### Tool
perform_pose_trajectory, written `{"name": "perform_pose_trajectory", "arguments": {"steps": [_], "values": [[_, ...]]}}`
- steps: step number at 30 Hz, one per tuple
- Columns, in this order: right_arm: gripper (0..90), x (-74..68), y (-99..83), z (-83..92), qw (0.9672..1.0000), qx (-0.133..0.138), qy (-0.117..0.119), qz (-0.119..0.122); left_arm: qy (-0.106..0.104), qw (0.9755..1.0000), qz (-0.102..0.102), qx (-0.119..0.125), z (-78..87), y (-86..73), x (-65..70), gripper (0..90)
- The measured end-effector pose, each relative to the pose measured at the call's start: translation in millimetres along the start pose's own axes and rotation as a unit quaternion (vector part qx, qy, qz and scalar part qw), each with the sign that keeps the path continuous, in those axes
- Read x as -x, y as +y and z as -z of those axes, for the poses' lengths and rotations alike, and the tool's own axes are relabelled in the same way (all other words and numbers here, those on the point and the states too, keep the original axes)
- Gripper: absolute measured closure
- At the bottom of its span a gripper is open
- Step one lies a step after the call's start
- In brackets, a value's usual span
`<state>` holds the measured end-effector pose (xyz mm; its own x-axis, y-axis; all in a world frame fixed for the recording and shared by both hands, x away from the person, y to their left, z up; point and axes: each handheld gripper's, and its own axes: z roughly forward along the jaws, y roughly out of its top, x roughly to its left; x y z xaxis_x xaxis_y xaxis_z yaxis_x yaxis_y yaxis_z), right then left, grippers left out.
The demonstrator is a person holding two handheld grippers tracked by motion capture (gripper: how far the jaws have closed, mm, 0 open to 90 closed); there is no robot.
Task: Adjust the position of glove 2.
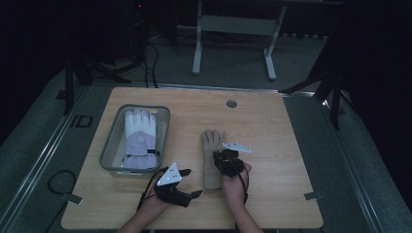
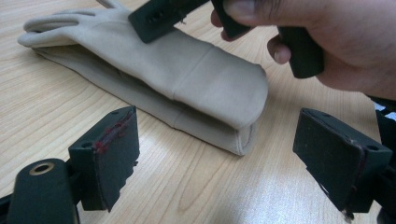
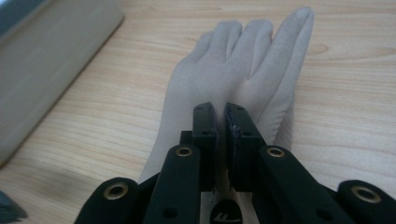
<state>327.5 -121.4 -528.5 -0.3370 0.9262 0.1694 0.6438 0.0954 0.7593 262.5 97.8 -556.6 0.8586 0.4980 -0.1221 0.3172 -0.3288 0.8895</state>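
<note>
Beige glove [image 1: 211,158] flat on counter [image 1: 272,145], not yet binned; lilac glove [image 1: 140,138] already in bin [image 1: 108,145]. Right gripper [image 3: 220,122] jaws closed over it, left gripper [image 2: 233,161] jaws open.

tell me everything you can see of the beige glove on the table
The beige glove is soft, suede-like fabric with a long cuff marked by a seam. It lies flat on the wooden table, fingers pointing away from the person, cuff toward them, right of the tray. The right gripper, jaws shut, is over its back; whether they pinch the fabric is unclear. The left gripper stands open near the cuff, apart from it.
</note>
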Motion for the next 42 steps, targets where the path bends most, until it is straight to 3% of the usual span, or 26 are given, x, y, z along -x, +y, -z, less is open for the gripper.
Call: {"name": "perform_pose_trajectory", "arguments": {"steps": [5, 12, 20, 27, 31, 35, 39, 42], "values": [[82.1, 0.3, -6.6, -5.7, 1.0000, -0.006, -0.001, -0.005, -0.001, 1.0000, 0.001, -0.002, -0.9, -0.3, 0.2, 14.4], [74.0, 1.9, -12.5, -16.2, 0.9997, -0.021, -0.002, 0.009, -0.003, 1.0000, -0.001, -0.003, -0.7, -0.1, 0.7, 14.4], [48.6, 6.2, -6.9, -10.4, 0.9995, -0.016, 0.010, 0.026, 0.000, 1.0000, -0.002, -0.004, 0.2, 0.9, 0.5, 14.4], [28.3, 26.2, 6.9, 4.9, 0.9980, -0.009, 0.051, 0.036, 0.008, 0.9999, -0.009, 0.002, 0.1, 2.4, 1.8, 14.4], [15.4, 36.5, 12.6, 12.0, 0.9945, -0.010, 0.091, 0.050, 0.018, 0.9998, -0.002, -0.002, -0.4, 3.0, 1.6, 14.3], [14.4, 43.0, 13.6, 16.2, 0.9918, -0.020, 0.096, 0.081, 0.015, 0.9998, 0.007, -0.013, -1.4, 4.0, 2.3, 14.3], [17.5, 51.6, 12.0, 17.3, 0.9851, -0.024, 0.134, 0.105, 0.006, 0.9997, 0.008, -0.020, -2.0, 6.9, 5.9, 14.3], [17.0, 57.1, 9.1, 20.1, 0.9810, -0.004, 0.125, 0.148, 0.005, 0.9997, 0.005, -0.023, -2.7, 8.5, 8.3, 14.3]]}}
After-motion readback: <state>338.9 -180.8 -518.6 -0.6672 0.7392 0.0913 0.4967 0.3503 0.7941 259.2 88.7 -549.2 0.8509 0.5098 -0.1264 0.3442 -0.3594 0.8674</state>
